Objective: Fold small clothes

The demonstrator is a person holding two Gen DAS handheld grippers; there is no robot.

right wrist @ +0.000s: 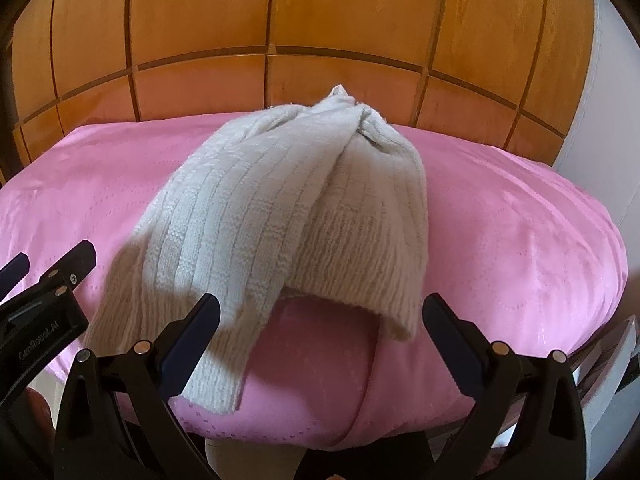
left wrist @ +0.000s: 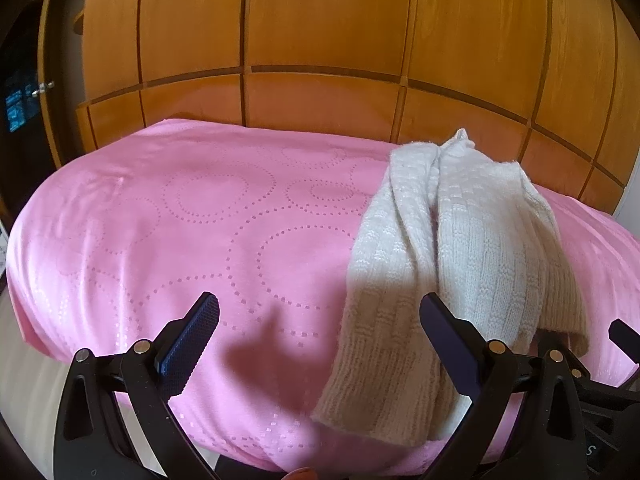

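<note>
The bunched cream ribbed-knit garment (right wrist: 280,216) looks soft, light, stretchy; pinch its near ribbed hem. Left gripper (left wrist: 320,344) and right gripper (right wrist: 320,344) both gape, empty.

A cream-white knitted garment (right wrist: 280,216) is showing ribbed and basket-weave stitch patterns. The bedcover (left wrist: 180,220) is shining pink, carrying rings of small dotted squares. Behind, wooden panelling (left wrist: 320,40) is glowing orange-brown with dark grooves.

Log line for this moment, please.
stage: pre-grasp | left tool: open, empty | right tool: open, empty | cream knit garment: bunched, unfolded on pink bedspread
</note>
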